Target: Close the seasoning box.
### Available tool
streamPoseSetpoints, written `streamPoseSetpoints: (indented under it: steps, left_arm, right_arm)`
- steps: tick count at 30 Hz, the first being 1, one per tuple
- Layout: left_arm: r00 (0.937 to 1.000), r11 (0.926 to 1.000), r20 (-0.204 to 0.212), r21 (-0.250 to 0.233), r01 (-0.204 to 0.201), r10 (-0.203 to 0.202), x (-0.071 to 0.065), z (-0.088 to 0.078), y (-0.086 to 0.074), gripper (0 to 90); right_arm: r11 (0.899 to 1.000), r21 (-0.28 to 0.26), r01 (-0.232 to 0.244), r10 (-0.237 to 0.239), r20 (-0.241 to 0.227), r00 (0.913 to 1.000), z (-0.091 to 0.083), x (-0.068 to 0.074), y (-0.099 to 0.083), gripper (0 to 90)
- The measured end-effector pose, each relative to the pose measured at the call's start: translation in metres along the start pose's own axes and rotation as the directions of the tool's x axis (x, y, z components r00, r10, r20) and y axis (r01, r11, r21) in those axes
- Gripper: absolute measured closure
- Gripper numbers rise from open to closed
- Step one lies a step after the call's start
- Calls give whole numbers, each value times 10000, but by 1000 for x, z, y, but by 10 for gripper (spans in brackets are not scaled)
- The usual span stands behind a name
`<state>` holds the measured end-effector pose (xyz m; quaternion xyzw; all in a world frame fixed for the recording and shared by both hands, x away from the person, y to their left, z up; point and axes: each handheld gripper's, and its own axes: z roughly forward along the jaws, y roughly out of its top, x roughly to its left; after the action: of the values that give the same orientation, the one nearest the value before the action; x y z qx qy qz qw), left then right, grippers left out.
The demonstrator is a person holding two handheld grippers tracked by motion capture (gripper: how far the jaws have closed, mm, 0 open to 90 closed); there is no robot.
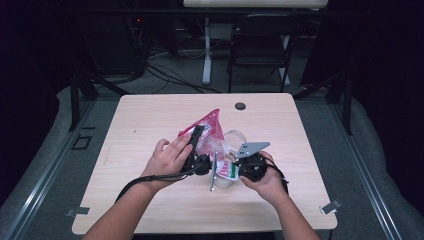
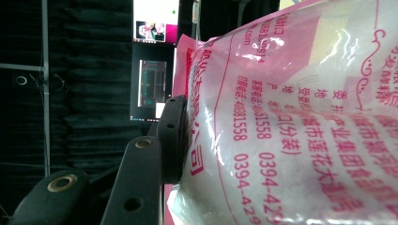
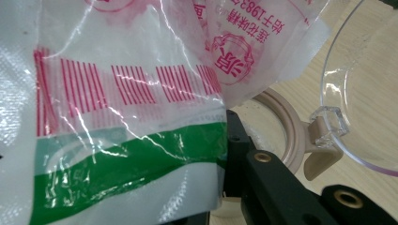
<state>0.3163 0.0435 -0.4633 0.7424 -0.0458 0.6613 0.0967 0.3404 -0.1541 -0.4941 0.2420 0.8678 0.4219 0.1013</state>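
A pink-printed plastic bag of white powder stands tilted near the middle of the wooden table, held between our two hands. Our left gripper is clamped on the bag's upper part; in the left gripper view one black jaw presses flat against the film. Our right gripper has its jaws closed on the bag's lower corner, where a green band and red bars show. Just beside the bag lies a clear container with a beige lid ring and a clear hinged lid. A folding chair stands beyond the table.
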Motion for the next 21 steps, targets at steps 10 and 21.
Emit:
streamPoseSetpoints:
  steps: [10, 21]
  left_arm:
    - [9999, 9999, 38, -52, -107, 108, 0, 2, 1, 633]
    - [9997, 9997, 41, -52, -227, 227, 1, 2, 3, 633]
  right_arm:
    - [9999, 102, 51, -51, -16, 10000, 1, 1, 0, 900]
    - [10000, 38, -12, 12, 34, 10000, 0, 0, -1, 900]
